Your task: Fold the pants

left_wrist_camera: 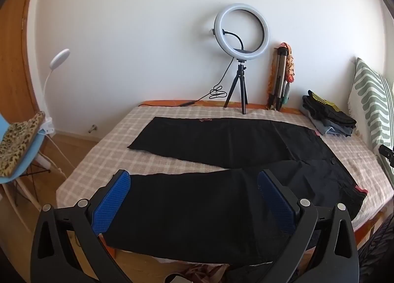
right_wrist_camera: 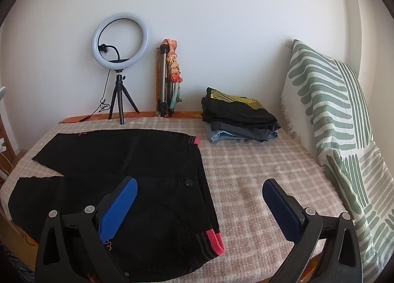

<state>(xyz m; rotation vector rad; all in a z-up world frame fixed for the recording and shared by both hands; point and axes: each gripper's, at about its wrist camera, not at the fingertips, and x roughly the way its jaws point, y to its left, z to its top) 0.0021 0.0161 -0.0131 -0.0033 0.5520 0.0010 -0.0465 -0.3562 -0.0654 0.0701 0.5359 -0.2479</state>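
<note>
Left wrist view: black pants (left_wrist_camera: 221, 150) lie spread flat on the checked bed (left_wrist_camera: 103, 150), legs toward nine o'clock. The left gripper (left_wrist_camera: 194, 184) hangs released above the near leg. The right gripper (right_wrist_camera: 199, 191), also released, hovers over the waistband; folded clothes (right_wrist_camera: 238, 117) sit at one o'clock.

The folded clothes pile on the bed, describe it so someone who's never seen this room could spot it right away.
Start at the bed with the pink checked cover and look to its far side, along the white wall. The folded clothes pile sits there between the leaning tripod and the green-striped pillow. Unlike the black pants spread flat nearby, it is a neat stack, topped by a black garment with yellow patterning.
</note>
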